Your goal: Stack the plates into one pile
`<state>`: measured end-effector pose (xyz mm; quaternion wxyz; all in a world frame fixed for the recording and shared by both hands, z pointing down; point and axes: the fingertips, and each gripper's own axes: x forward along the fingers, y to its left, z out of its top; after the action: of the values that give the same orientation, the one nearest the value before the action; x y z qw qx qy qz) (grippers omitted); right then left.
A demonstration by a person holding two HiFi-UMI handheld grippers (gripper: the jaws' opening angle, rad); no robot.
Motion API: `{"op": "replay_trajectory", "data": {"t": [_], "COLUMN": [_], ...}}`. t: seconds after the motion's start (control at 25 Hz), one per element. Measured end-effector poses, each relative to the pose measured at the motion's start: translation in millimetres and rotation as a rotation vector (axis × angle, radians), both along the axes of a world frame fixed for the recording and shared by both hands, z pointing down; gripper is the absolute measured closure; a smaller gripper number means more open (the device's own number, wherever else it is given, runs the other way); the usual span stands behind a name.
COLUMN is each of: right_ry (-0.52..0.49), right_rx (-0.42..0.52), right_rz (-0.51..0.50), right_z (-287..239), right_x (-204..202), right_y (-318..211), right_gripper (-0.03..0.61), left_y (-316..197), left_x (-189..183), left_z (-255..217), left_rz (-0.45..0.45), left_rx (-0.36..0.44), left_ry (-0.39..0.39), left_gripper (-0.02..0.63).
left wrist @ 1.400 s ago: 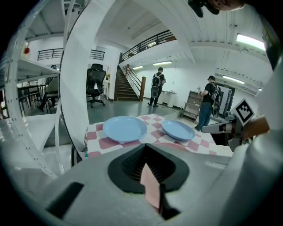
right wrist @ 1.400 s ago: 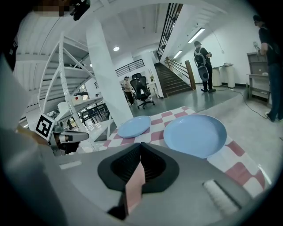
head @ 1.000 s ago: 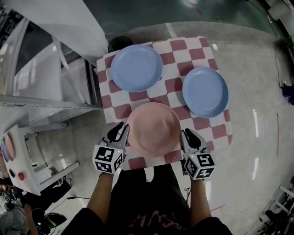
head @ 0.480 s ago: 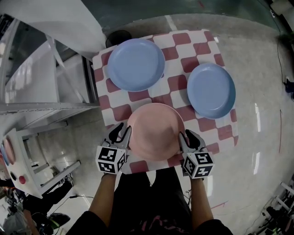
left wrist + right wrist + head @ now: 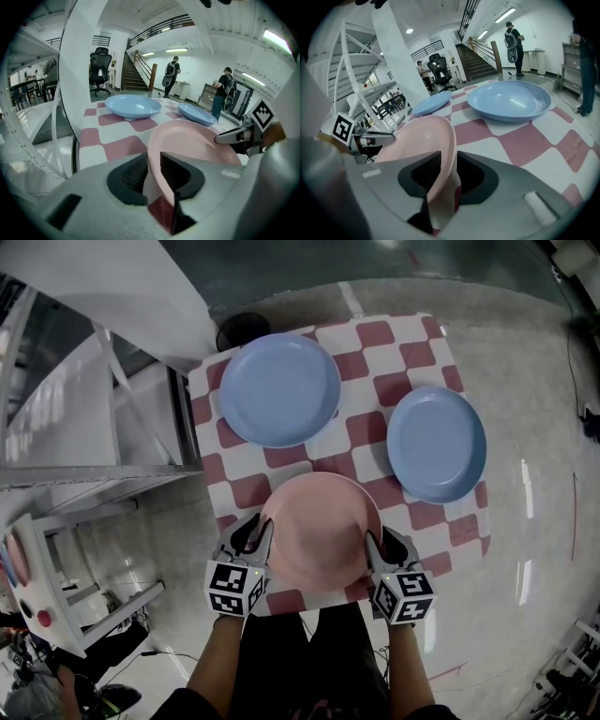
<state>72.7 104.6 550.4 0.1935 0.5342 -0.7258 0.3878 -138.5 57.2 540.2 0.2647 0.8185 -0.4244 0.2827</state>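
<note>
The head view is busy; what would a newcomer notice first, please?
The pink plate is at the checked cloth's near edge, its rim between the jaws of the left gripper and the right gripper, which have just been closing. Beyond it, the left blue plate and the right blue plate lie apart.

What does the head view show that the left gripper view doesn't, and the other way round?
Only the head view: the person's forearms and dark shirt, seen from above.
Only the left gripper view: a staircase, an office chair, two standing people, and the pink plate with its rim between the jaws of the left gripper, which have just been closing.
Both: the pink plate, the far blue plate, the right-hand blue plate and the checkered cloth.
</note>
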Motion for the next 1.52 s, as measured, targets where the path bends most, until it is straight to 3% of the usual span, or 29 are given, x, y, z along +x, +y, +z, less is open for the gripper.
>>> {"op": "replay_trajectory", "data": {"t": [0.36, 0.84, 1.52], "right_ry": [0.011, 0.015, -0.005], "right_rx": [0.001, -0.001, 0.081], "right_rz": [0.004, 0.015, 0.014], "right_z": [4, -3, -45], "right_x": [2, 0, -12], "right_y": [-2, -1, -33], "right_gripper": [0.498, 0.531, 0.540], "left_y": [-5, -4, -30], "left_x": [-3, -8, -22], "left_z": [3, -6, -48], "left_rz": [-0.026, -0.063, -0.107], "left_rx": [0.008, 0.017, 0.097], "left_ry": [-0.013, -0.002, 0.018], "left_gripper": [0.585, 0.593, 0.597]}}
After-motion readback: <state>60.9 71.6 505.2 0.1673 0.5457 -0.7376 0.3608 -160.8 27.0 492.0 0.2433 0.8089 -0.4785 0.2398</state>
